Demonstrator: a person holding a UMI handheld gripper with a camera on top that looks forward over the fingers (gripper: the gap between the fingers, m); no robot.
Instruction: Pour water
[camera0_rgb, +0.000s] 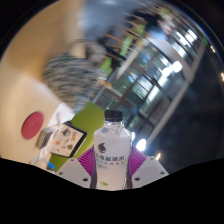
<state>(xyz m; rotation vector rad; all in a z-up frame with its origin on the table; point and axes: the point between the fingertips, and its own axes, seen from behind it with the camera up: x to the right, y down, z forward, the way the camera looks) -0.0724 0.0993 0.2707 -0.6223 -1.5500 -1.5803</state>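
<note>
My claw (112, 165) squeezes a clear, capped water bottle (113, 150) at its labelled middle; it looks light, slippery, and crushable.

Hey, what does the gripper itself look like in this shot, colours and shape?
Only the front of the gripper shows. It has two pale grey fingers that angle inward toward each other, and each carries a magenta pad on its inner face. No cables, markings, hand or sleeve are visible.
</note>
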